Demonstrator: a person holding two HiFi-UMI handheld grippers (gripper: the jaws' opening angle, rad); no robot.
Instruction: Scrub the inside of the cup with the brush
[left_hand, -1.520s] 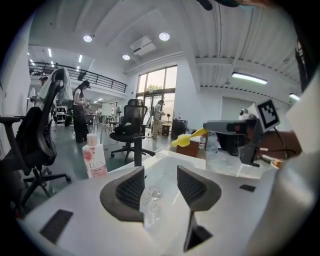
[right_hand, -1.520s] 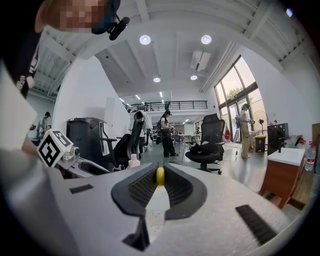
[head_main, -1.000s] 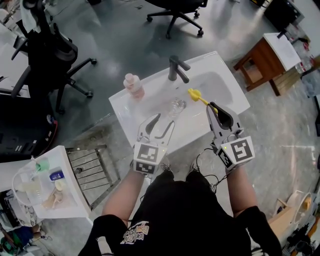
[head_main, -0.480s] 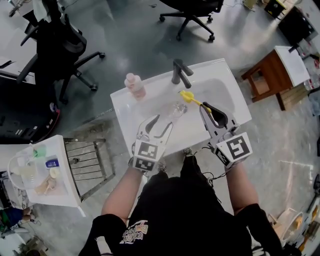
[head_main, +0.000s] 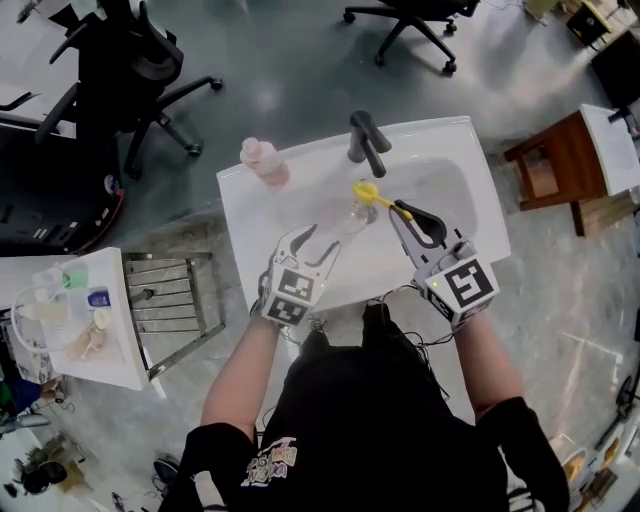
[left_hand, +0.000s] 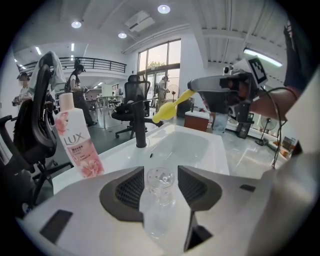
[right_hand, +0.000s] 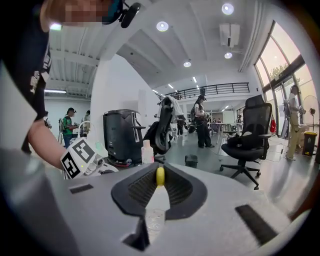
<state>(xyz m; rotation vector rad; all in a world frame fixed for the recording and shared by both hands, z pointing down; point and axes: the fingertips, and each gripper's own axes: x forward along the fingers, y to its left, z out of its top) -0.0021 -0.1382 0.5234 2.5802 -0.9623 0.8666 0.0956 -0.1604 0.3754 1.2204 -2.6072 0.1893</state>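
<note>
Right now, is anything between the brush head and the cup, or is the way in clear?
Nothing visible. The brush head in the right hand-held gripper hangs just beyond the cup held by the left hand-held gripper; the faucet stands farther back.

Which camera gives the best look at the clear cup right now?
The left gripper view: the cup sits centred and close, held between that gripper's fingers. The head view shows it small and glassy over the sink. The right gripper view gives only a faint clear patch below the brush.
</note>
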